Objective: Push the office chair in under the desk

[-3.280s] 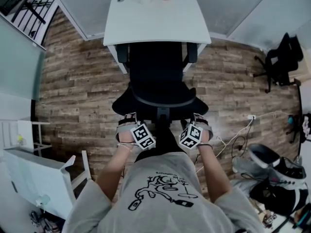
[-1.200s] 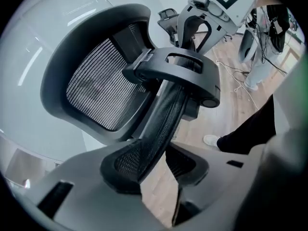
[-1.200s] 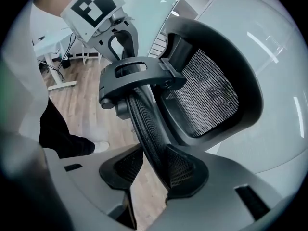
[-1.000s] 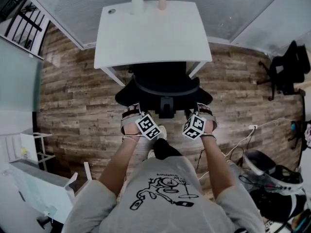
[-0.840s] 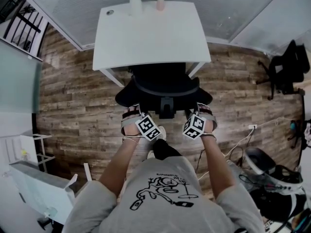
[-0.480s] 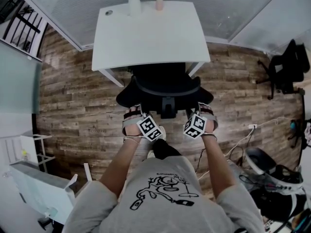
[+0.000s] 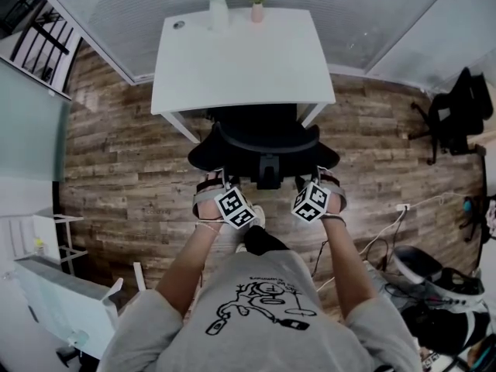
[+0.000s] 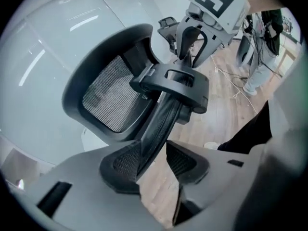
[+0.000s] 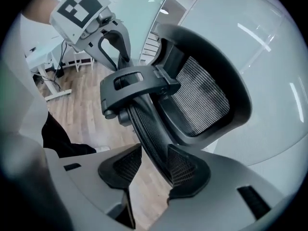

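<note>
The black mesh-backed office chair [image 7: 263, 142] stands pushed in under the white desk [image 7: 240, 60]; only its backrest and rear support show. My left gripper [image 7: 213, 180] is at the backrest's lower left edge and my right gripper [image 7: 322, 178] at its lower right. In the left gripper view the chair's rim [image 8: 159, 124] runs between the jaws of the left gripper [image 8: 153, 161] and lies against the left pad, with a gap to the other. In the right gripper view the rim [image 9: 149, 129] leans on the right pad of the right gripper [image 9: 151, 166]. Both pairs of jaws are opening.
Two small vases with plants [image 7: 219, 6] stand at the desk's far edge, against a glass wall. A second black chair [image 7: 453, 107] is at the right, cables [image 7: 380, 231] and dark bags [image 7: 434, 285] lie on the wooden floor, and a white cart [image 7: 54, 301] is at the lower left.
The chair's seat and armrests, in the open three seconds ago, are now hidden under the desk top. Over the last second the chair and both grippers have hardly moved.
</note>
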`<action>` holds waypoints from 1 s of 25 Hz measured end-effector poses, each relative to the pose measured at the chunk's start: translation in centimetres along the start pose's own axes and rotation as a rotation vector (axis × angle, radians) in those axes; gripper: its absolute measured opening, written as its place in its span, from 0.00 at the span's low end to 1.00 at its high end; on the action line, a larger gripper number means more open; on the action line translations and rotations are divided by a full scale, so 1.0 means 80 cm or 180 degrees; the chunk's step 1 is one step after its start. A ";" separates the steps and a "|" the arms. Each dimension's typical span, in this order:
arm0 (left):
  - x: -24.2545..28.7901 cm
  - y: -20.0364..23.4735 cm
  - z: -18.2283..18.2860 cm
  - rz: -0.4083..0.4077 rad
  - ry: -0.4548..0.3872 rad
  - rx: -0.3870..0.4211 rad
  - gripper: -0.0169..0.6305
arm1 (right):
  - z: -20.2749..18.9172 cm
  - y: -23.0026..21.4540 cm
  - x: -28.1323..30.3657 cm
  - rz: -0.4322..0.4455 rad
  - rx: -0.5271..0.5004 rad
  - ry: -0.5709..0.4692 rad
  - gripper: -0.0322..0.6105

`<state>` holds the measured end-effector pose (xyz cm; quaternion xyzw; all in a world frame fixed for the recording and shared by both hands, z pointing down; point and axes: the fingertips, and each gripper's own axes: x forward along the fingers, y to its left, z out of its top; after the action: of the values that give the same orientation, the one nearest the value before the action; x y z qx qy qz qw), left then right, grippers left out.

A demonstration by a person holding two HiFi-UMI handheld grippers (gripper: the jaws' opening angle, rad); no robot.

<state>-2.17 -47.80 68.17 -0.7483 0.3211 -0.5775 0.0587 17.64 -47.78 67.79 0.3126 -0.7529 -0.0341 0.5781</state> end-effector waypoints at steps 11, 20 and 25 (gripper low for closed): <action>-0.122 0.012 0.045 -0.0405 -0.1130 -0.1322 0.21 | 0.098 -0.007 -0.119 0.0039 0.1200 -0.1164 0.25; -0.267 0.081 0.110 -0.0571 -0.2423 -0.2489 0.13 | 0.172 -0.025 -0.245 0.0179 0.2158 -0.2232 0.18; -0.309 0.087 0.121 -0.0626 -0.2639 -0.2600 0.09 | 0.197 -0.027 -0.298 0.0225 0.2241 -0.2497 0.16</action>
<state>0.54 -42.50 41.40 -0.8998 0.3969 -0.0690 -0.1675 7.77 -42.26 41.45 0.4261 -0.8886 0.1260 0.1137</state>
